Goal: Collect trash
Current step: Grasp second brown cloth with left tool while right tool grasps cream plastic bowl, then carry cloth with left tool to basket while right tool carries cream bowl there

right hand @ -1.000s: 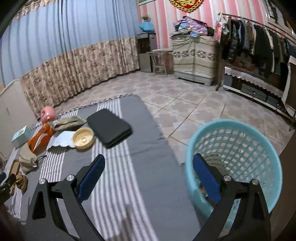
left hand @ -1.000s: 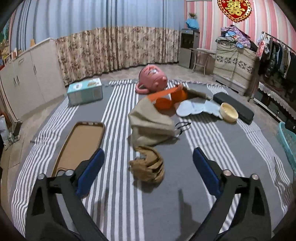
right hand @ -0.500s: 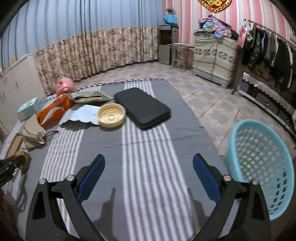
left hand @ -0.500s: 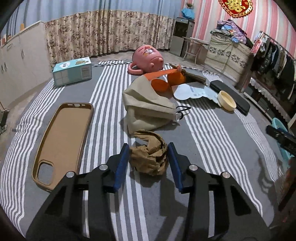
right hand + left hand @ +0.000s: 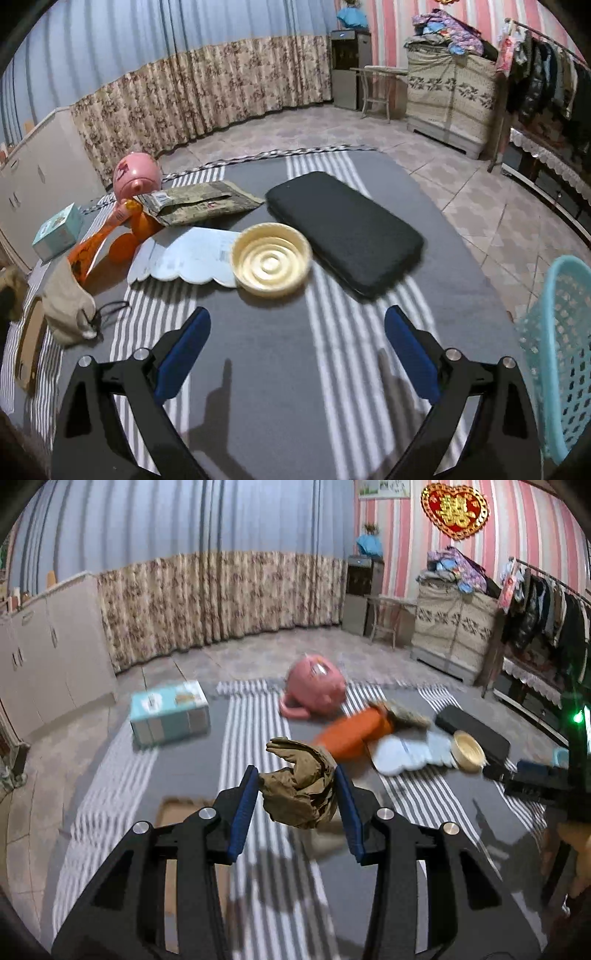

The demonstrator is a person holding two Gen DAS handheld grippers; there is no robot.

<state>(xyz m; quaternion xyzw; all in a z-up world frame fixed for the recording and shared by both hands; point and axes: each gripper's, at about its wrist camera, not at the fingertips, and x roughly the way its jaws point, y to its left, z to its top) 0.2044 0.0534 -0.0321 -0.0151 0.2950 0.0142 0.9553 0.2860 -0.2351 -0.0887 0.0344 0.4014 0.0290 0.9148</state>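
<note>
On the grey striped rug (image 5: 280,369), a flat black cushion (image 5: 343,229) lies right of a cream ridged plastic bowl (image 5: 271,260); a pink round toy (image 5: 136,175) sits far left.

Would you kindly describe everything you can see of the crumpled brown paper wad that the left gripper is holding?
The crumpled brown paper wad looks like tan-brown kraft paper, creased and balled into an irregular lump with one pointed flap sticking up to the left. It is pinched between the blue pads of the left gripper, touching both, and appears lifted clear of the striped grey mat, nothing else touching it. No print or label shows.
</note>
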